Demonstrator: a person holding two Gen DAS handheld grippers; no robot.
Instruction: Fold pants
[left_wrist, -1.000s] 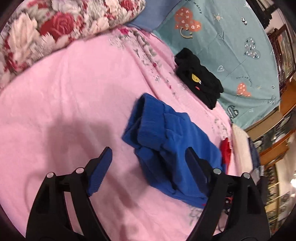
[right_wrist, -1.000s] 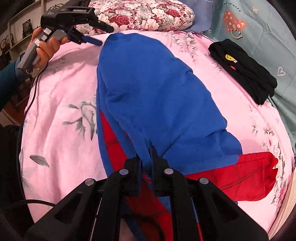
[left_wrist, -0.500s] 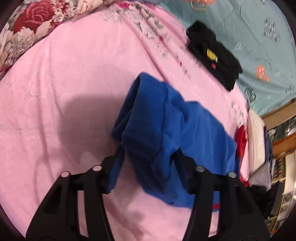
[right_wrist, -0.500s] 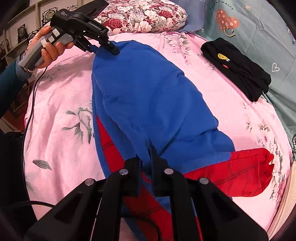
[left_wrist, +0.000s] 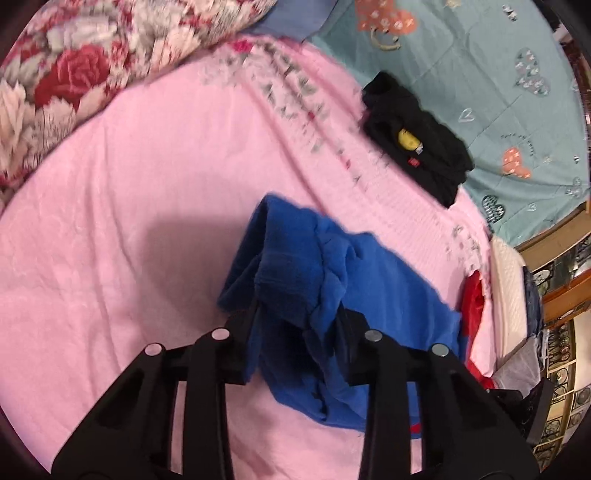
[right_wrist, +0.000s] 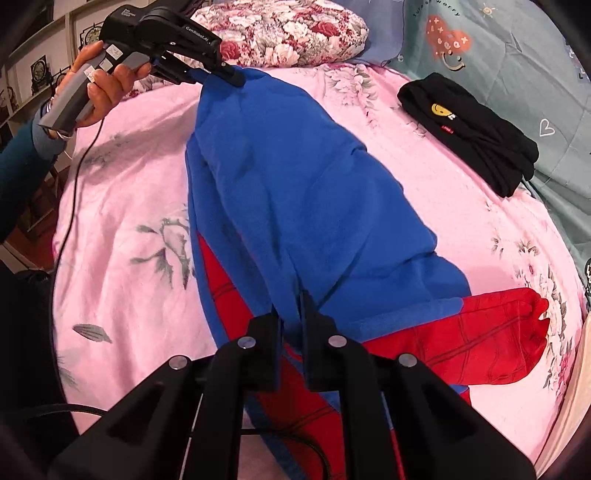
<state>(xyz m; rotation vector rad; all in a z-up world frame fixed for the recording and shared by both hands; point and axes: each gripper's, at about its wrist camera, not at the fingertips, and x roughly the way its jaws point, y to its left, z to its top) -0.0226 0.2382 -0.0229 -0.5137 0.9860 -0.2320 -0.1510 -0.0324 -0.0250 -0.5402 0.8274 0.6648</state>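
Blue pants (right_wrist: 295, 166) with red lower legs (right_wrist: 480, 339) lie lengthwise on the pink bedsheet (right_wrist: 122, 206). My right gripper (right_wrist: 291, 306) is shut on a blue fold near the red legs. In the left wrist view the bunched waistband end of the pants (left_wrist: 295, 266) fills the space between the fingers of my left gripper (left_wrist: 295, 314), which is shut on it. The right wrist view shows the left gripper (right_wrist: 229, 75) in a person's hand (right_wrist: 107, 85), holding that far end slightly raised off the bed.
A folded black garment (right_wrist: 472, 125) lies at the right by a teal blanket (right_wrist: 517, 55). A floral pillow (right_wrist: 280, 33) sits at the head of the bed. A cable (right_wrist: 74, 177) trails from the left gripper across the sheet. Shelves stand beyond the bed edge.
My left gripper moved from open beside the waistband onto it and closed on the blue fabric, lifting that end a little. My right gripper kept its hold.
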